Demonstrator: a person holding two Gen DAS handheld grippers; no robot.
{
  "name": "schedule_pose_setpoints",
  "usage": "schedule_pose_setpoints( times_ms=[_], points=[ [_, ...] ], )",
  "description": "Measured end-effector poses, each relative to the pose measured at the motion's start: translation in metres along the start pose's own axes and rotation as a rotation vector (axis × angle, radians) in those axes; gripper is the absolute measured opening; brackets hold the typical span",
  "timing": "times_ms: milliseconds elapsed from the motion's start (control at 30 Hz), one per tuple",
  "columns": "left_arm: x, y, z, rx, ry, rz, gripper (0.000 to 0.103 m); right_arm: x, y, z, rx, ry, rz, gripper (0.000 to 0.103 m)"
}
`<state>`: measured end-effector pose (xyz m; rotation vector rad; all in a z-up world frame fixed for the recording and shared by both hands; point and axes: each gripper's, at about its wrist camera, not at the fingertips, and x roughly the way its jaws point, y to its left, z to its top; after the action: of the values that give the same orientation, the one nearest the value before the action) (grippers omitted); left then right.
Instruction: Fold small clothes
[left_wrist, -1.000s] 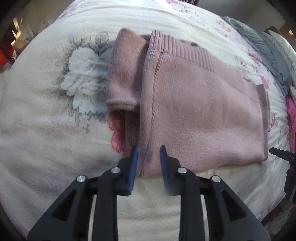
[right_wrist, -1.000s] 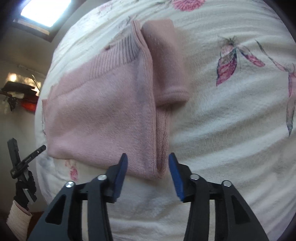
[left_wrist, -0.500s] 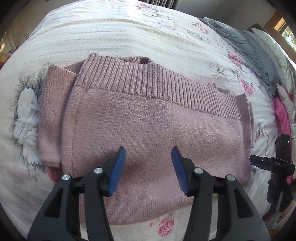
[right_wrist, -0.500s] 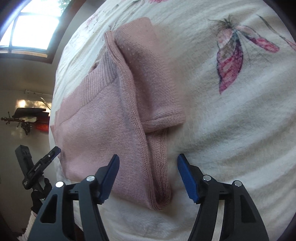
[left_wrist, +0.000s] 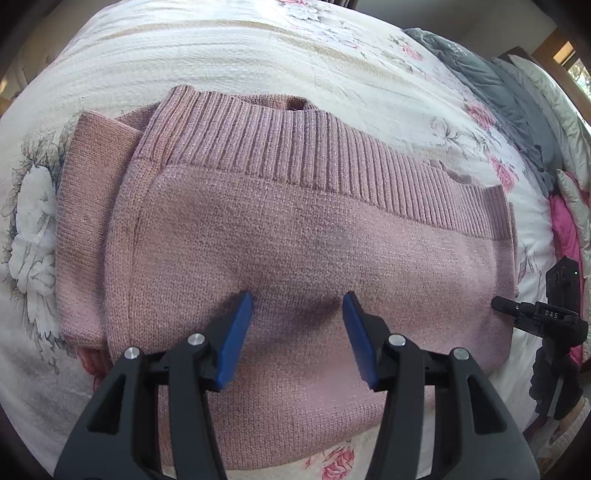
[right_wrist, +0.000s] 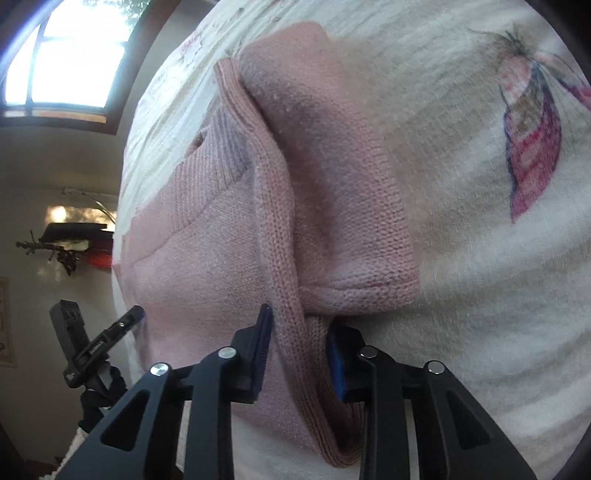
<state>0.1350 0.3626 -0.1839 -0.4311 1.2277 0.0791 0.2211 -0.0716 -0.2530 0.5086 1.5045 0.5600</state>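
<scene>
A dusty-pink knitted sweater (left_wrist: 295, 229), partly folded, lies flat on a bed with a cream quilted bedspread printed with flowers (left_wrist: 258, 55). Its ribbed hem runs across the far side in the left wrist view, and a folded sleeve (left_wrist: 85, 229) lies along its left edge.

The left tongs (left_wrist: 297, 321) point forward and down over the middle of the sweater body, blue pads spread wide with bare knit between them; whether the tips touch the fabric I cannot tell.

The right tongs (right_wrist: 299, 343) come in low at the sweater's near edge, beside the sleeve cuff, and pinch a raised fold of the knit seam between the blue pads.

At the bed's far right lie a grey garment (left_wrist: 491, 85) and a bright pink cloth (left_wrist: 565, 229).
</scene>
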Motion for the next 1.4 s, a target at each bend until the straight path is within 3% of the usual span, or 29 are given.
schedule_pose_setpoints(
  times_ms=[500,733,867,1033,1200,1400],
  points=[
    [0.004,0.005,0.0,-0.012,0.004,-0.024,0.051,-0.001,-0.009,-0.006,0.046,-0.001,-0.02,0.022],
    [-0.015,0.008,0.0,-0.054,0.009,-0.058,0.052,-0.009,0.013,-0.003,0.027,0.004,-0.08,0.019],
    [-0.044,0.016,-0.006,-0.05,-0.047,-0.086,0.055,-0.028,0.057,0.002,-0.049,-0.032,-0.028,0.017],
    [-0.067,0.037,-0.012,-0.087,-0.084,-0.106,0.056,-0.029,0.151,0.012,-0.268,-0.018,-0.016,0.017],
    [-0.081,0.055,-0.016,-0.122,-0.107,-0.114,0.056,0.005,0.237,0.0,-0.466,0.055,-0.011,0.017],
    [-0.095,0.075,-0.017,-0.188,-0.137,-0.167,0.057,0.064,0.281,-0.028,-0.588,0.161,-0.071,0.017]
  ],
)
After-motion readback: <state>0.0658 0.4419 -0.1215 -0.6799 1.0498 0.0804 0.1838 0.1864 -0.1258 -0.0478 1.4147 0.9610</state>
